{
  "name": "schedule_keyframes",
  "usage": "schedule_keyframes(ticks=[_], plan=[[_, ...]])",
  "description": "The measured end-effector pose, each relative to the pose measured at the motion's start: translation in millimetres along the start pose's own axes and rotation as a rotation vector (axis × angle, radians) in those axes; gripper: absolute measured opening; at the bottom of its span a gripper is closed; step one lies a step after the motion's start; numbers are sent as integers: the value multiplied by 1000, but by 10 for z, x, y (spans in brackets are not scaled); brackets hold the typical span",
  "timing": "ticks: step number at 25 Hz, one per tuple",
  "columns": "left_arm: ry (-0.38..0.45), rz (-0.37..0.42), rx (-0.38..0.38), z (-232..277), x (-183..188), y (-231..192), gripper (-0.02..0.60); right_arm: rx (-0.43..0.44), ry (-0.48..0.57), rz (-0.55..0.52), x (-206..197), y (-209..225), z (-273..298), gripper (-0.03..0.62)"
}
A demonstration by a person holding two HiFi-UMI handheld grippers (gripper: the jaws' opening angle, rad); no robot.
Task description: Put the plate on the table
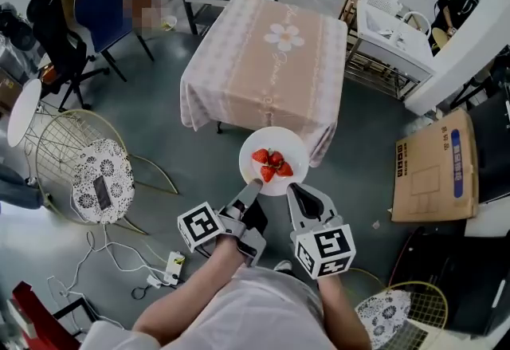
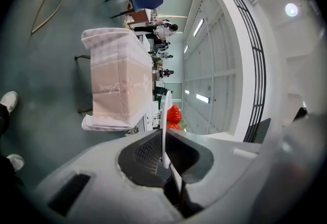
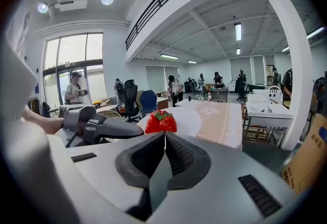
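Note:
A white plate (image 1: 275,151) with three strawberries (image 1: 272,164) on it hangs in the air in front of a table with a pink flowered cloth (image 1: 271,61). My left gripper (image 1: 253,187) is shut on the plate's near left rim. My right gripper (image 1: 292,189) is shut on the near right rim. In the left gripper view the plate (image 2: 164,121) shows edge-on between the jaws, a strawberry (image 2: 174,114) past it. The right gripper view has the plate's rim (image 3: 186,118) pinched, a strawberry (image 3: 160,122) just beyond, and the table (image 3: 214,118) further off.
A cardboard box (image 1: 434,169) lies on the floor at the right. White carts (image 1: 394,29) stand beside the table's right. A wire chair with a lace cushion (image 1: 102,179) stands at the left, cables and a power strip (image 1: 169,267) by my feet. People stand far back.

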State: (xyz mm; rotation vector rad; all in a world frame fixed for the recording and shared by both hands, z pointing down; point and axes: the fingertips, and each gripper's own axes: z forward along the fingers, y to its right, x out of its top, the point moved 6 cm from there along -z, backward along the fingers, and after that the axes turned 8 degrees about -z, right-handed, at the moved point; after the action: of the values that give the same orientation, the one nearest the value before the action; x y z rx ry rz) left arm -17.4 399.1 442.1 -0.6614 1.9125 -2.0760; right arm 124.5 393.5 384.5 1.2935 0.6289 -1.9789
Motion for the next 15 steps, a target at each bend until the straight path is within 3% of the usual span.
schedule_keyframes(ticks=[8, 15], plan=[[-49, -18, -30, 12, 440, 112, 17, -69, 17, -62, 247, -208, 294, 5], [-65, -28, -39, 7, 603, 119, 17, -73, 9, -73, 360, -278, 465, 5]])
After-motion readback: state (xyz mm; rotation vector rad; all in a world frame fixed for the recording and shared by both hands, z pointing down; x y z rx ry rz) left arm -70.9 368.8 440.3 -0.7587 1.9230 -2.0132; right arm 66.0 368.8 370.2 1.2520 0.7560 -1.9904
